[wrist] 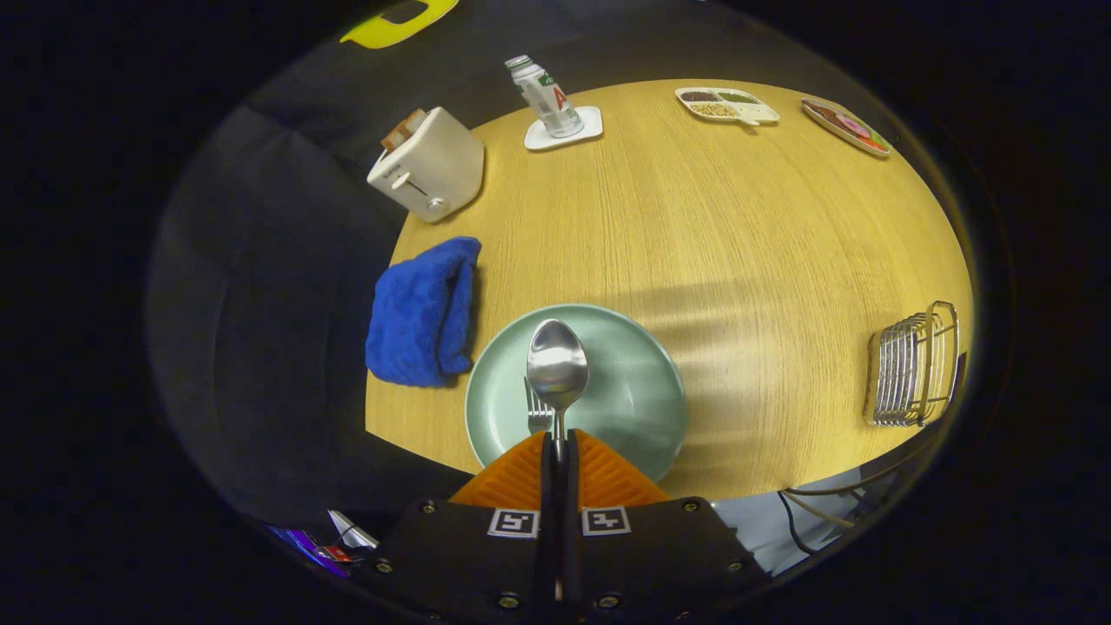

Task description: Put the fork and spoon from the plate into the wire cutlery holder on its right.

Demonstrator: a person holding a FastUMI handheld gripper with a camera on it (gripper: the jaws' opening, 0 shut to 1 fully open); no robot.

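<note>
1. Pinched tightly together, the two fingers of the gripper point(558, 447) clamp the thin handle of a shiny metal spoon point(557, 366), whose bowl points away from them over the plate.
2. Just under the spoon, a metal fork point(536, 415) lies on the round pale-green plate point(638, 391), its tines showing to the left of the spoon's neck.
3. Left of the plate, touching its rim, sits a folded blue towel point(421, 314).
4. Well to the right of the plate, near the edge of the light wooden table point(738, 234), stands the wire cutlery holder point(913, 366).
5. Farther off on the left is a cream toaster point(429, 165); beyond it a small bottle point(544, 94) stands on a white coaster point(566, 130).
6. At the far right are a divided white tray of food point(727, 105) and a small dish point(845, 127).
</note>
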